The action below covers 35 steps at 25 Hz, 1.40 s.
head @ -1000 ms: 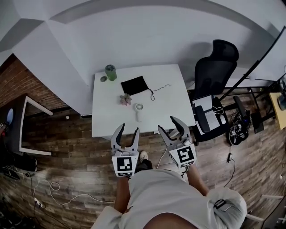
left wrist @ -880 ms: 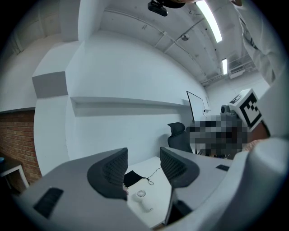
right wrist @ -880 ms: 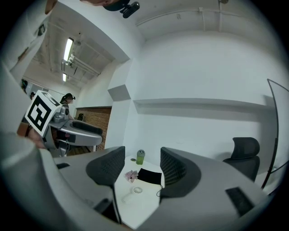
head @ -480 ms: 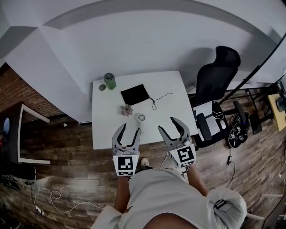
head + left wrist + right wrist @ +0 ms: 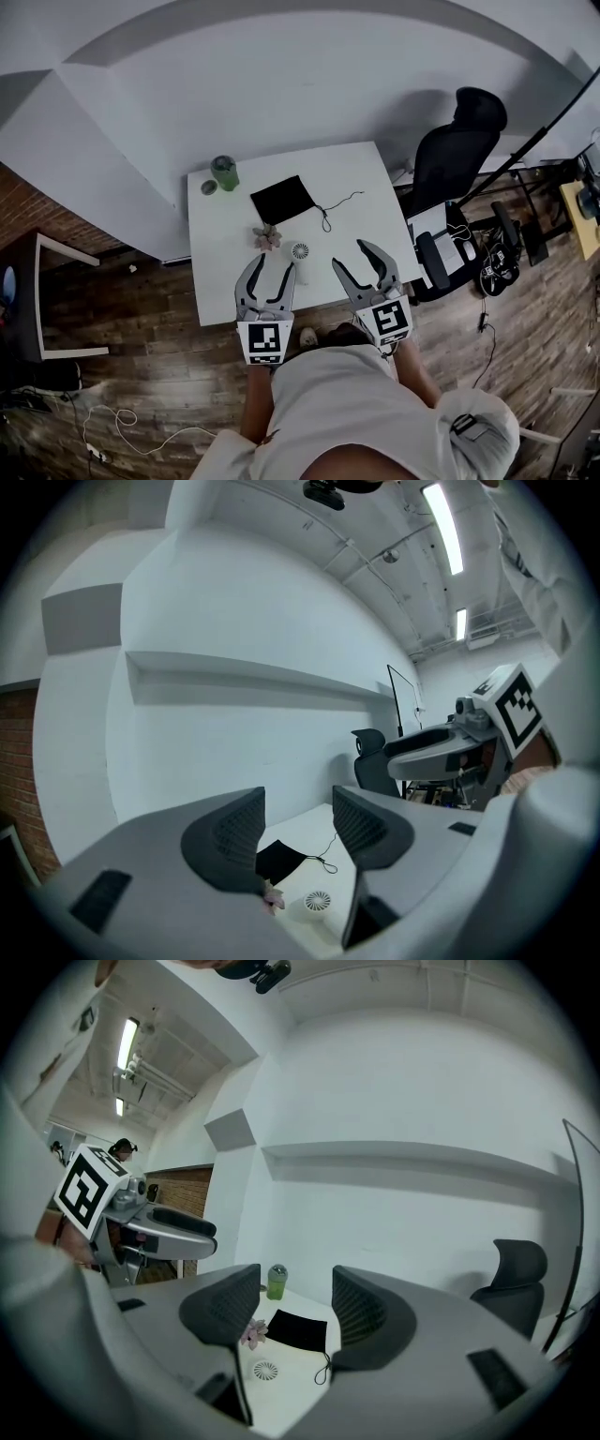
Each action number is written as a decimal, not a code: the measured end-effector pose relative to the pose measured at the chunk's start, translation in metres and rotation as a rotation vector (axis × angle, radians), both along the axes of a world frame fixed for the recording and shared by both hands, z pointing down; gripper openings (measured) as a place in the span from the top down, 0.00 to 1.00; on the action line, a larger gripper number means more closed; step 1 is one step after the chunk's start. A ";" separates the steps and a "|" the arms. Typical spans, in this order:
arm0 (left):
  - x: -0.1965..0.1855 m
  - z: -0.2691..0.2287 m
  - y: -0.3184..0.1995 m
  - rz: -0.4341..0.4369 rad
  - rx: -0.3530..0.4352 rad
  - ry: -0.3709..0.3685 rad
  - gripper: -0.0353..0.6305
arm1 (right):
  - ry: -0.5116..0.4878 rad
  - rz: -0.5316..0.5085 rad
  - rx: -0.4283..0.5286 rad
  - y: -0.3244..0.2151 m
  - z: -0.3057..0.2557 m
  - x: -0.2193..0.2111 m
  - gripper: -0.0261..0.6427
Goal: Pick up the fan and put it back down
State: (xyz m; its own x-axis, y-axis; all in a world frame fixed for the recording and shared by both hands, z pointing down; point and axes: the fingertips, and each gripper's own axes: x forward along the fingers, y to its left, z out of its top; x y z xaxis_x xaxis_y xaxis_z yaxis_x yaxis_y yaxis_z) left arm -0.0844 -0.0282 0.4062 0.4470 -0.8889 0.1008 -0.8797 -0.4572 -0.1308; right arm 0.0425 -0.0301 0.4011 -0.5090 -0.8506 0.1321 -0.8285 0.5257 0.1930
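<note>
Left gripper point(image 5: 272, 269) is hanging at the near edge of the white table point(image 5: 356, 187), pointing roughly level toward the wall. Its jaws are standing apart with a clear gap, and nothing is sitting between the pads; through that gap the left gripper view is showing the tabletop.

At the table's far left corner a green cup point(image 5: 223, 172) is standing upright, with a small round disc point(image 5: 208, 187) lying just beside it. Moving right, a black pouch point(image 5: 283, 199) is lying flat, and a thin dark cord point(image 5: 328, 214) is trailing from its right side. Near the pouch, toward the person, a small pink flower point(image 5: 267, 237) is resting.

Just right of the flower, the fan point(image 5: 300, 251) is lying on the table, white, its round grille facing up and its handle pointing toward the person. It is sitting between the two grippers' lines and touching neither.

Right gripper point(image 5: 352, 258) is hovering at the same near edge, jaws likewise parted and gripping nothing.

Further right, a black office chair point(image 5: 459, 141) is standing on the wooden floor point(image 5: 141, 319) beside the table.
</note>
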 end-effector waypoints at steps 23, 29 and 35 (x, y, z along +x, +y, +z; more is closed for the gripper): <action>0.028 0.076 -0.079 -0.043 -0.190 -0.025 0.61 | 0.044 -0.119 -0.173 -0.083 0.072 0.016 0.61; 0.038 0.101 -0.101 -0.095 -0.268 -0.030 0.60 | 0.052 -0.194 -0.237 -0.106 0.096 0.025 0.61; 0.046 0.124 -0.112 -0.145 -0.337 -0.051 0.59 | 0.052 -0.277 -0.299 -0.117 0.121 0.029 0.61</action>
State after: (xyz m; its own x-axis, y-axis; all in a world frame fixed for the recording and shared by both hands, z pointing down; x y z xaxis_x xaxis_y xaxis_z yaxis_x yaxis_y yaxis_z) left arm -0.0379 -0.1399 0.5301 0.3060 -0.8558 0.4171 -0.9347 -0.3533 -0.0394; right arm 0.0714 -0.1474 0.5218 -0.6997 -0.6023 0.3843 -0.6406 0.7671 0.0358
